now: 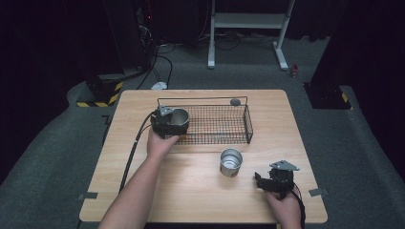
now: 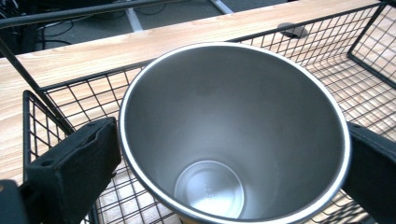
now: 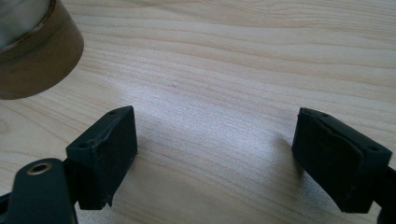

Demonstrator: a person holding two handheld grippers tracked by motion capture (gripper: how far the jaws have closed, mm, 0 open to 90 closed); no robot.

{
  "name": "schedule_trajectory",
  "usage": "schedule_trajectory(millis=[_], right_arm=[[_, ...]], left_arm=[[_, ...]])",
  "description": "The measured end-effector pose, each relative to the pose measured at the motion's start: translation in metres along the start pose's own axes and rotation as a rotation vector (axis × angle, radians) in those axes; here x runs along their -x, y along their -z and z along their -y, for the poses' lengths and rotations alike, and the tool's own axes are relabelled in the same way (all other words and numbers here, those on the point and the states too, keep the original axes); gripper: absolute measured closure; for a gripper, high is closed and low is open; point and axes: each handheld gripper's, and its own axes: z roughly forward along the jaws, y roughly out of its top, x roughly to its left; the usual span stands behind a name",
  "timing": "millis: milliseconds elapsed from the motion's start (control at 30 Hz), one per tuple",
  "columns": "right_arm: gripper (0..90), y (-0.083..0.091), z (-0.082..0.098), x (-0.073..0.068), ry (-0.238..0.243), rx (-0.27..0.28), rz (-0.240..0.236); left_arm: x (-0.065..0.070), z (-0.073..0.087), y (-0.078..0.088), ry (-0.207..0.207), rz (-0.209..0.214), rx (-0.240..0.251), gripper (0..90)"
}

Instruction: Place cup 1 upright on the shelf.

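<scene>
Lab, dark curtains, cabling (image 1: pixel 153 67), hazard-striped stand base (image 1: pixel 102 93)

The left forearm (image 1: pixel 136 191) reaches in from the worktop's near edge toward its left half. The left hand (image 1: pixel 160 143) holds the left hand-held gripper (image 1: pixel 170 123) raised, its jaws pressed on either side of a cup (image 2: pixel 233 130). The right hand (image 1: pixel 285 205) rests near the near right corner, and the right hand-held gripper (image 1: pixel 261 180) lies low over the worktop with its jaws wide apart.
</scene>
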Motion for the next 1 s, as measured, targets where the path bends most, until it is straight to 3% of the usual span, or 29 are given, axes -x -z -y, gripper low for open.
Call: schedule_trajectory(millis=[500, 867, 1000], right_arm=[[14.0, 0.0, 0.0, 0.0, -0.001, 0.003, 0.002], [14.0, 0.0, 0.0, 0.0, 0.0, 0.002, 0.002], [14.1, 0.0, 0.0, -0.001, 0.0, 0.002, 0.004]], left_arm=[[0.0, -0.005, 0.018, 0.006, -0.001, 0.023, 0.1], [-0.001, 0.0, 0.028, 0.005, -0.001, 0.014, 0.1], [-0.002, 0.002, 0.034, 0.023, 0.008, 0.025, 0.1]])
